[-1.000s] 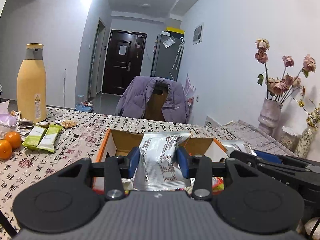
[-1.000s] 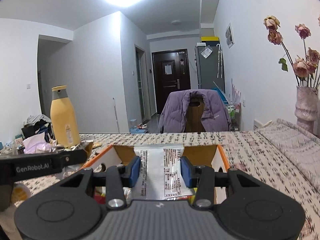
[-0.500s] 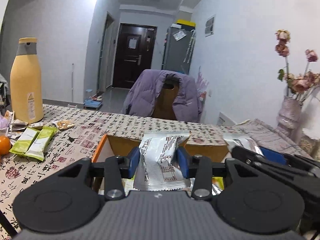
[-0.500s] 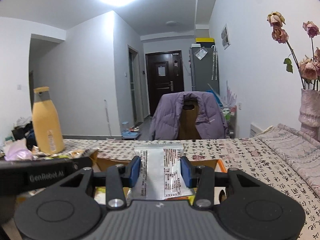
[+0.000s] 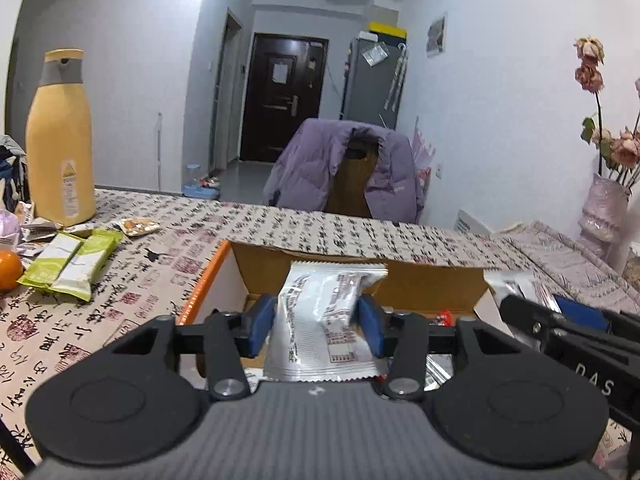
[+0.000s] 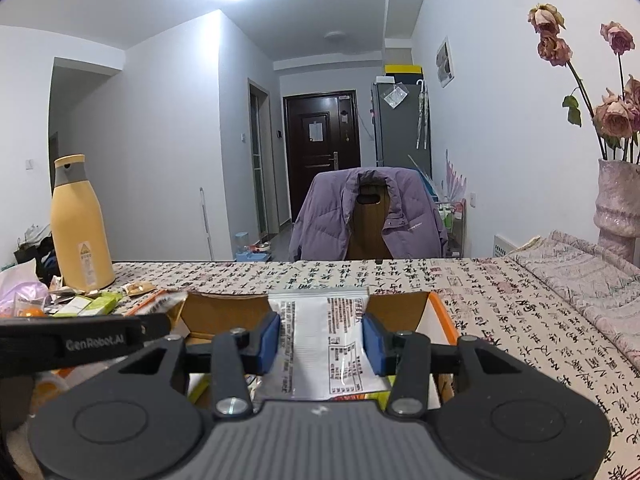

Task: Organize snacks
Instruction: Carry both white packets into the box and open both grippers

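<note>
An open cardboard box [image 5: 420, 280] with an orange rim stands on the patterned tablecloth and holds several snacks. My left gripper [image 5: 316, 314] hangs over it with a silver snack packet [image 5: 320, 344] between its blue pads. Its jaws are opening and the packet's upper right is blurred, loose between the pads. My right gripper [image 6: 320, 340] hangs over the same box [image 6: 400, 308], its pads pressed on a second silver packet [image 6: 320, 356] as its jaws begin opening. Each gripper shows at the edge of the other's view: the right gripper [image 5: 560, 320], the left gripper [image 6: 80, 344].
A tall yellow bottle [image 5: 60, 140], green snack bars [image 5: 72, 256], small wrappers and an orange [image 5: 8, 268] lie at the left. A vase of dried roses [image 6: 616, 200] stands at the right by a folded cloth. A chair with a purple jacket [image 5: 352, 172] is behind the table.
Both grippers have come forward and lower over the box with their packets. The left jaws have spread and their packet has loosened; the right pads have barely widened.
</note>
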{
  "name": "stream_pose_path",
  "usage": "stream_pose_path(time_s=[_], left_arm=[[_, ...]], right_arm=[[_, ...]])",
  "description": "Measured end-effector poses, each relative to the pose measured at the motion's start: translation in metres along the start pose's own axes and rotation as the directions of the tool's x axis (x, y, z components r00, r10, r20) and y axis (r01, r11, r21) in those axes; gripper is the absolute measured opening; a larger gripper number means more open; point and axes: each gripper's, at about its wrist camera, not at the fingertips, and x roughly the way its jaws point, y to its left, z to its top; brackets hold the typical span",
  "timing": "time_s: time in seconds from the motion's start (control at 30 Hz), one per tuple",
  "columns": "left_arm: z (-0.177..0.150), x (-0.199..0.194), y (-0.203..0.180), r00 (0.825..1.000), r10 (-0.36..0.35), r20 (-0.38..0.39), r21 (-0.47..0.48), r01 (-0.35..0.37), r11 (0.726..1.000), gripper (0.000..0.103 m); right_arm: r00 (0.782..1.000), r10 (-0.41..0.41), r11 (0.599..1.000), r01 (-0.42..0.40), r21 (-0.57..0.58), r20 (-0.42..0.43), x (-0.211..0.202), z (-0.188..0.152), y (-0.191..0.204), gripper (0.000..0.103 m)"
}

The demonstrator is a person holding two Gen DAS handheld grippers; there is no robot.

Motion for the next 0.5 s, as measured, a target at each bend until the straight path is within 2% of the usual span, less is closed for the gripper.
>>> stream_pose_path(time_s=[0.03, 0.07, 0.1, 0.13, 0.17, 0.23, 0.5], left_arm=[[0.0, -0.001, 0.0, 1.0, 0.0, 0.008, 0.002, 0.0, 1.0, 0.056], [0.0, -0.002, 0.0, 1.0, 0.002, 0.013, 0.0, -0.002, 1.0, 0.073], [-0.001, -0.003, 0.001, 1.0, 0.007, 0.018, -0.005, -0.007, 1.0, 0.088], [-0.002, -0.004, 0.002, 1.0, 0.008, 0.024, -0.007, -0.008, 1.0, 0.09], [-0.002, -0.005, 0.002, 1.0, 0.008, 0.029, -0.006, -0.008, 1.0, 0.091], [-0.002, -0.006, 0.005, 0.999, 0.009, 0.036, -0.02, -0.008, 1.0, 0.103], [-0.002, -0.01, 0.007, 0.999, 0.012, 0.05, -0.033, -0.01, 0.999, 0.103]], right_arm=[[1.0, 0.002, 1.0, -0.002, 0.006, 0.006, -0.001, -0.001, -0.001, 0.054], [1.0, 0.006, 1.0, -0.006, 0.011, 0.007, -0.002, -0.001, -0.001, 0.075], [1.0, 0.007, 1.0, -0.008, 0.022, 0.014, -0.003, -0.001, -0.003, 0.087], [1.0, 0.009, 0.999, -0.01, 0.032, 0.02, -0.004, -0.001, -0.004, 0.103], [1.0, 0.01, 0.999, -0.012, 0.041, 0.027, -0.005, -0.001, -0.006, 0.103], [0.999, 0.009, 0.998, -0.012, 0.054, 0.04, -0.008, -0.002, -0.009, 0.103], [0.998, -0.014, 0.999, 0.011, 0.051, 0.059, -0.013, -0.004, -0.01, 0.103]])
